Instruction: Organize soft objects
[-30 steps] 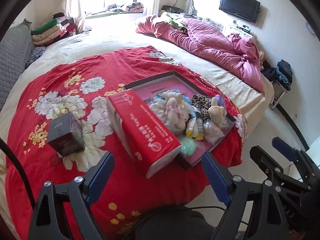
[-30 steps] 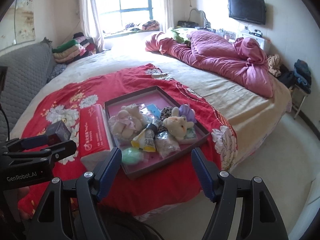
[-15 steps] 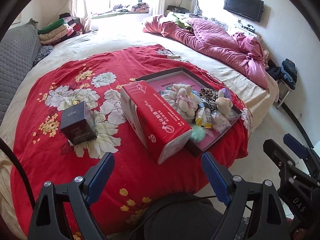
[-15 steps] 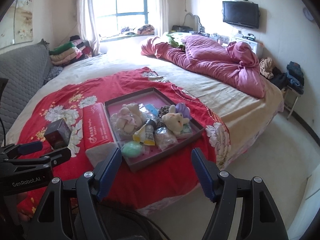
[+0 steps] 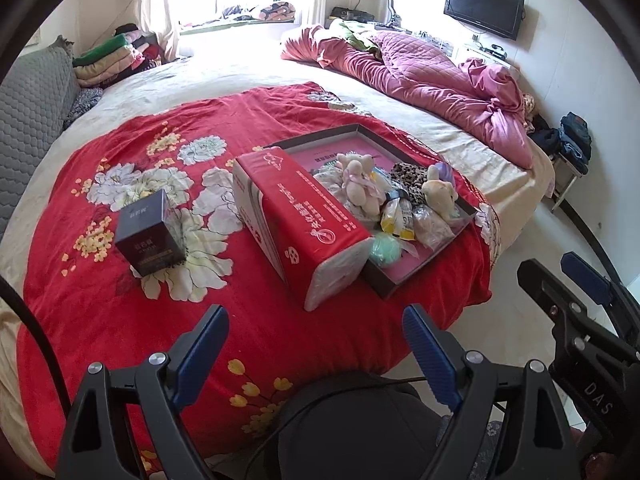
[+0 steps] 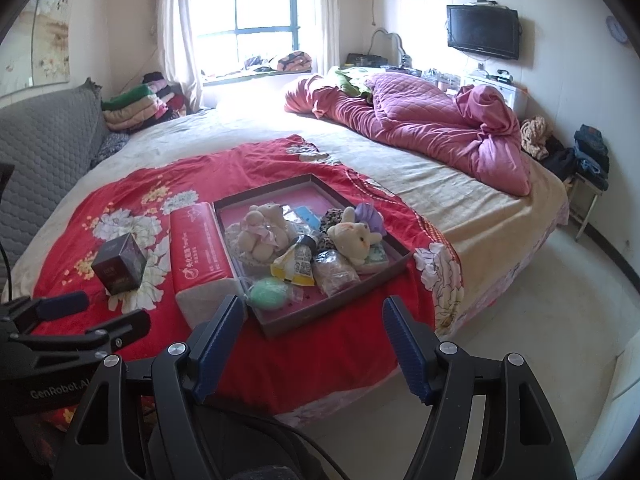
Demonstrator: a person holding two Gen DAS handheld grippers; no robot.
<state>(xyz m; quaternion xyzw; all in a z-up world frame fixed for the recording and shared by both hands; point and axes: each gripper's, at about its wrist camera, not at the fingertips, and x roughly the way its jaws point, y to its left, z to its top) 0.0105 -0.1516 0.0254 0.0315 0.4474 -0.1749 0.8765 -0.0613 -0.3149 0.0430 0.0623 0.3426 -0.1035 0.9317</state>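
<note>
A shallow dark tray with a pink floor [image 6: 280, 192] [image 5: 340, 144] lies on the red floral blanket [image 6: 240, 160] [image 5: 160, 300]. It holds plush toys: a cream bear [image 6: 260, 232] [image 5: 360, 184], a yellow plush [image 6: 352, 236] [image 5: 438, 194], a purple one [image 6: 370, 216], a leopard-print pouch [image 5: 408, 174], a green round puff [image 6: 268, 292] [image 5: 384, 250] and plastic packets [image 6: 334, 272]. My left gripper [image 5: 316, 340] is open and empty, back from the bed edge. My right gripper [image 6: 314, 336] is open and empty, in front of the tray.
A red tissue pack [image 5: 300, 220] [image 6: 200, 244] lies against the tray's left side. A dark box [image 5: 148, 232] [image 6: 120, 264] stands further left. A crumpled pink quilt [image 6: 420, 120] lies at the back right. Folded clothes [image 6: 136, 104] are by the window. Bare floor [image 6: 540, 300] is at right.
Both grippers have drawn back and up from the bed; the tray and boxes look smaller and further away. Nothing on the bed has moved. Both stay open.
</note>
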